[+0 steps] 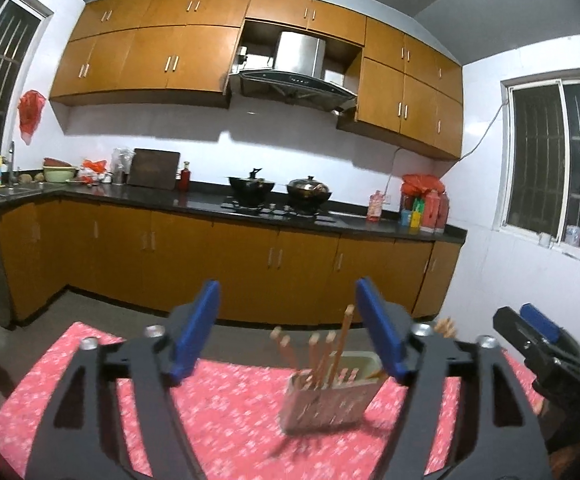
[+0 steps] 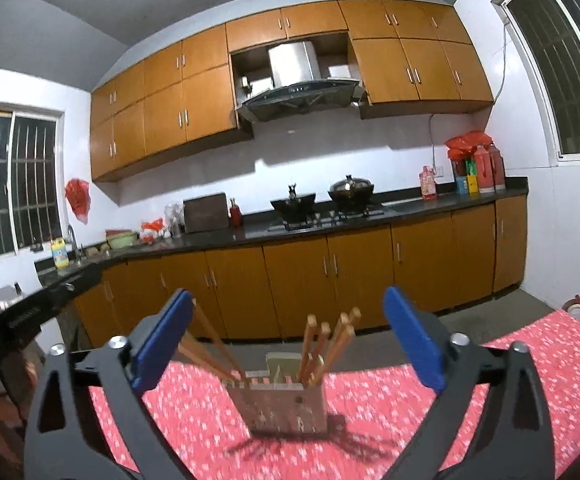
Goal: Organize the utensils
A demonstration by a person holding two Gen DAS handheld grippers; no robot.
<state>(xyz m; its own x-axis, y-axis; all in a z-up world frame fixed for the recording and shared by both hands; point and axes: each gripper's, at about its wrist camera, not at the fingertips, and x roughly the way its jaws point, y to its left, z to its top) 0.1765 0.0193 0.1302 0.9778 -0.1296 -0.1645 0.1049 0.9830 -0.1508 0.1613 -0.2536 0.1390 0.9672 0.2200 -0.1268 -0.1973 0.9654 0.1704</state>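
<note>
The left claw (image 1: 288,330) is hovering above the surface (image 1: 218,412), its blue fingers (image 1: 194,332) standing spread wide with nothing between them. The right claw (image 2: 288,342) is likewise gaping wide and gripping nothing. Both are facing a pale utensil holder (image 2: 286,404) that is standing upright on the surface's red flowered cloth (image 2: 409,408), seen a little blurred in both views. Wooden chopsticks (image 2: 323,348) are sticking up out of the holder's right compartment, fanned slightly apart. In the right wrist view, two more chopsticks (image 2: 210,344) are leaning far out to the left from the holder's left side, their upper ends passing just behind the right claw's left finger; whether they are touching it cannot be told. In the left wrist view, the right claw is showing at the right edge, near the holder. Beyond the surface, a kitchen counter (image 1: 194,200) is running along the far wall, carrying two woks (image 1: 307,192).
</note>
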